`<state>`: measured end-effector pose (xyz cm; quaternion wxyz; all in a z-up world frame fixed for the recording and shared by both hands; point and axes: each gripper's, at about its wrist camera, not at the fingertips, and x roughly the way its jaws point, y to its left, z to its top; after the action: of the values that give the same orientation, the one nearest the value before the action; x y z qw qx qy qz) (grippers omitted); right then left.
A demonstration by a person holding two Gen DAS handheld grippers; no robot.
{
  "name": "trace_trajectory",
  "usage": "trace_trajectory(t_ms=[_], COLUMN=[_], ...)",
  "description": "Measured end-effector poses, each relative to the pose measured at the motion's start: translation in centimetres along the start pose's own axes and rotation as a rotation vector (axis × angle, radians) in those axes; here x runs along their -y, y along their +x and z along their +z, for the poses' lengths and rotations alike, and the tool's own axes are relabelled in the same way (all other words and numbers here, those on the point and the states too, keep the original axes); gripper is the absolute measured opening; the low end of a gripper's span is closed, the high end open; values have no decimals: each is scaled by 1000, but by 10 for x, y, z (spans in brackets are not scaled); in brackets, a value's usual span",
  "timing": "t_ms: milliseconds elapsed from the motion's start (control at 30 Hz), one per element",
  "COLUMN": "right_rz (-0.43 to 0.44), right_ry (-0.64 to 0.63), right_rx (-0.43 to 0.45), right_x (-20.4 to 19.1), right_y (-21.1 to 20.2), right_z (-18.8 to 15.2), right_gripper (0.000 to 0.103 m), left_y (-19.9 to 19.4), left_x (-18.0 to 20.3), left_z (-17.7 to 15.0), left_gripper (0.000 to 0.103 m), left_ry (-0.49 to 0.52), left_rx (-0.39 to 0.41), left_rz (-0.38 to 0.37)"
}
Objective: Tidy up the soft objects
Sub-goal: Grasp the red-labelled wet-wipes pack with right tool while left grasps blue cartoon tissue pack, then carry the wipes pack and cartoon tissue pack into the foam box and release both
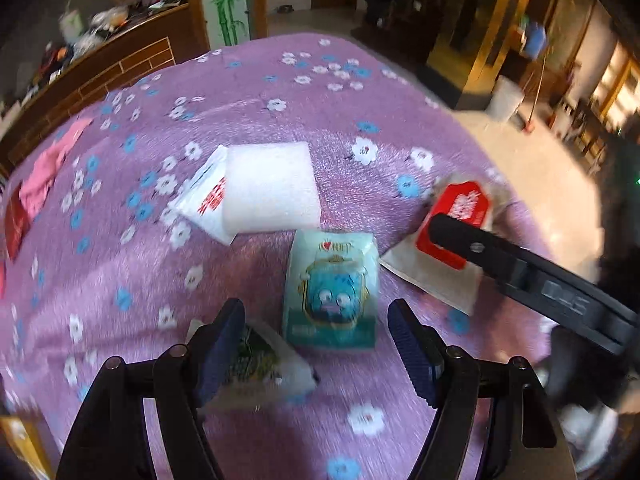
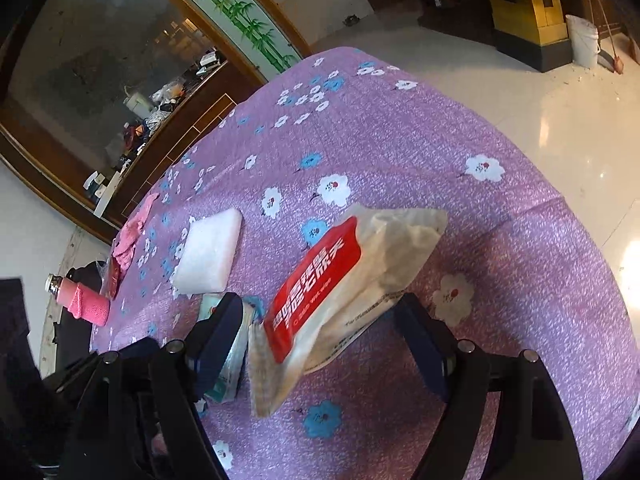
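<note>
On the purple flowered cloth (image 1: 120, 248) lie a white tissue pack (image 1: 256, 192), a teal cartoon tissue pack (image 1: 332, 288), a small green-printed packet (image 1: 260, 364) and a beige wet-wipe pack with a red label (image 1: 448, 248). My left gripper (image 1: 320, 344) is open above the teal pack, its left finger over the green packet. In the right wrist view my right gripper (image 2: 324, 340) is open around the wet-wipe pack (image 2: 332, 280), which lies tilted between the fingers. The white pack (image 2: 208, 252) lies beyond. The right gripper's finger (image 1: 500, 256) lies across the wet-wipe pack in the left view.
A pink cloth (image 1: 48, 172) and a dark red item (image 1: 16, 220) lie at the table's far left. A pink-sleeved bottle (image 2: 80, 300) sits off the left edge. A wooden counter with clutter (image 1: 100, 40) stands behind; a white bucket (image 2: 582, 40) stands on the tiled floor.
</note>
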<state>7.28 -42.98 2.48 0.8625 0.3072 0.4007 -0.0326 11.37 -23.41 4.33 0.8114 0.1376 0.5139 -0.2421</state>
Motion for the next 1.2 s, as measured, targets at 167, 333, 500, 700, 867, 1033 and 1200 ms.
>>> trace_trajectory(t_ms=[167, 333, 500, 700, 867, 1033, 1200], right_rz=[-50, -88, -125, -52, 5, 51, 80], right_ry=[-82, -142, -189, -119, -74, -43, -30], right_rx=[15, 23, 36, 37, 46, 53, 56], right_x=[-10, -17, -23, -10, -5, -2, 0], right_y=[4, 7, 9, -4, -13, -19, -26], right_z=[-3, -6, -10, -4, -1, -2, -6], right_gripper=[79, 79, 69, 51, 50, 50, 50], left_y=[20, 35, 35, 23, 3, -23, -55], left_x=[6, 12, 16, 20, 11, 8, 5], left_z=[5, 0, 0, -8, -14, -25, -45], left_gripper=[77, 77, 65, 47, 47, 47, 47], left_ry=[22, 34, 37, 41, -14, -60, -92], left_rx=[-39, -66, -51, -14, 27, 70, 118], left_rz=[20, 39, 46, 52, 12, -51, -131])
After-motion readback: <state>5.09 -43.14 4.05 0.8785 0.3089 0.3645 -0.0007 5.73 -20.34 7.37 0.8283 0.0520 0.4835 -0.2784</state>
